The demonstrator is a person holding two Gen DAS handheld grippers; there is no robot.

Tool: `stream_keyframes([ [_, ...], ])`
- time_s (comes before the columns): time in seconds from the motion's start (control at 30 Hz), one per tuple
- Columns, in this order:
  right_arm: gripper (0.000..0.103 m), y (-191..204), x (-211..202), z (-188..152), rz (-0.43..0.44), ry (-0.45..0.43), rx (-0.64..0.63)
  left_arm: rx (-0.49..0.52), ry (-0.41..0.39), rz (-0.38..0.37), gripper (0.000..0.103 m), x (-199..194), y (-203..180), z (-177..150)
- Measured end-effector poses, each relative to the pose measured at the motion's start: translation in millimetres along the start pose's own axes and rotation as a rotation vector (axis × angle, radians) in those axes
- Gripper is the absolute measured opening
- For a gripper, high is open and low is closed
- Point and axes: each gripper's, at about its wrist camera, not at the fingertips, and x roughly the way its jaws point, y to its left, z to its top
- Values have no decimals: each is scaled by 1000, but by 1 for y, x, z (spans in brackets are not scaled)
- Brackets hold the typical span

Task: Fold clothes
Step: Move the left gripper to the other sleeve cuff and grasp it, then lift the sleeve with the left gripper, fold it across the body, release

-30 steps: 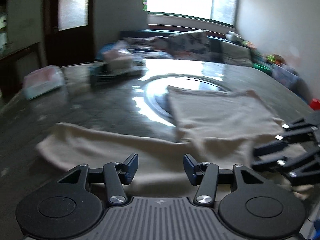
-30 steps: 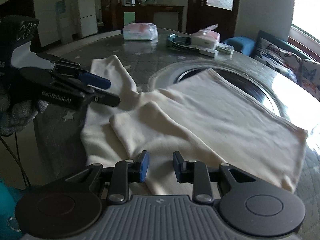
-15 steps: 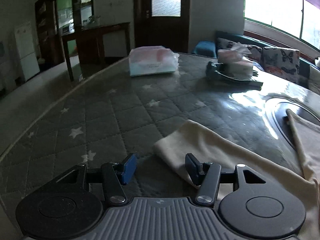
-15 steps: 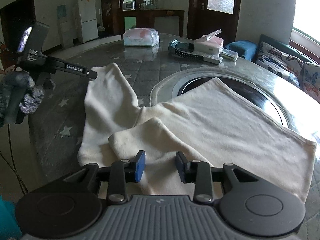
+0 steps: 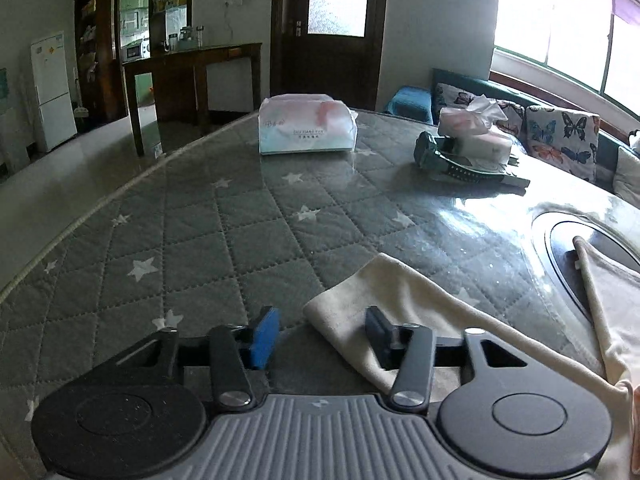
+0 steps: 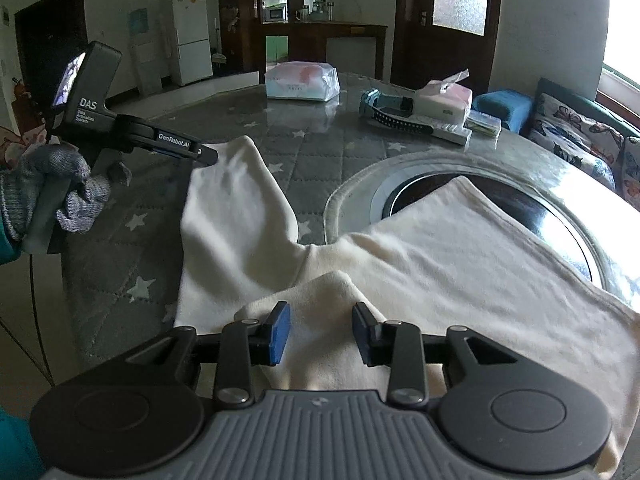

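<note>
A cream garment (image 6: 460, 256) lies spread on the round table, one sleeve (image 6: 236, 208) stretched toward the far left, the other sleeve (image 6: 320, 300) folded over its body. My left gripper (image 5: 322, 334) is open, its jaws either side of the far sleeve's cuff end (image 5: 360, 304); it also shows in the right wrist view (image 6: 204, 154), held by a gloved hand. My right gripper (image 6: 320, 332) is open just above the folded sleeve's end, holding nothing.
A grey quilted star-pattern cover (image 5: 200, 232) lies on the table, with a dark round centre plate (image 6: 480, 196). At the far side are a wipes pack (image 5: 306, 128), a tissue box (image 5: 476, 136) and a dark strap-like item (image 5: 456, 164). A sofa with butterfly cushions (image 5: 560, 136) stands behind.
My left gripper swung left from the garment's body to the far sleeve's cuff and stayed open. My right gripper opened a little wider over the folded sleeve.
</note>
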Motion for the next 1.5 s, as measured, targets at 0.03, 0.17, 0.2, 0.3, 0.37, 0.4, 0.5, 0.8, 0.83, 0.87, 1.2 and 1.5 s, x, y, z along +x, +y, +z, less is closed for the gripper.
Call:
stream_keyframes([
  [0.03, 34, 0, -2, 0, 0, -3, 2, 1, -4, -1, 45, 0, 0, -1],
  [0.17, 34, -1, -9, -1, -2, -17, 8, -13, -15, -18, 20, 0, 1, -1],
  [0.2, 34, -2, -12, -1, -4, -21, 11, -20, -14, -26, 17, 0, 1, -1],
  [0.3, 34, -3, -21, -4, -11, -32, 14, -29, -21, -38, 9, -4, -1, 1],
  [0.37, 34, -4, -26, -5, -15, -39, 16, -32, -31, -84, 7, -14, -7, 4],
  [0.4, 34, -4, -29, -6, -17, -42, 16, -31, -36, -112, 7, -20, -12, 5],
  [0.5, 34, -8, -38, -9, -28, -52, 26, -12, -53, -200, 7, -39, -28, 10],
  [0.8, 34, -33, -65, -35, -108, -58, 111, 185, -97, -553, 7, -104, -126, 9],
  [0.83, 34, -36, -68, -38, -118, -59, 119, 207, -102, -592, 7, -110, -137, 8],
  [0.87, 34, -38, -71, -41, -127, -60, 128, 229, -107, -631, 7, -116, -147, 6],
  [1.2, 35, -67, -99, -71, -223, -69, 241, 442, -35, -868, 9, -135, -232, -35],
  [1.5, 34, -73, -106, -77, -231, -68, 279, 480, -39, -765, 41, -118, -205, -40],
])
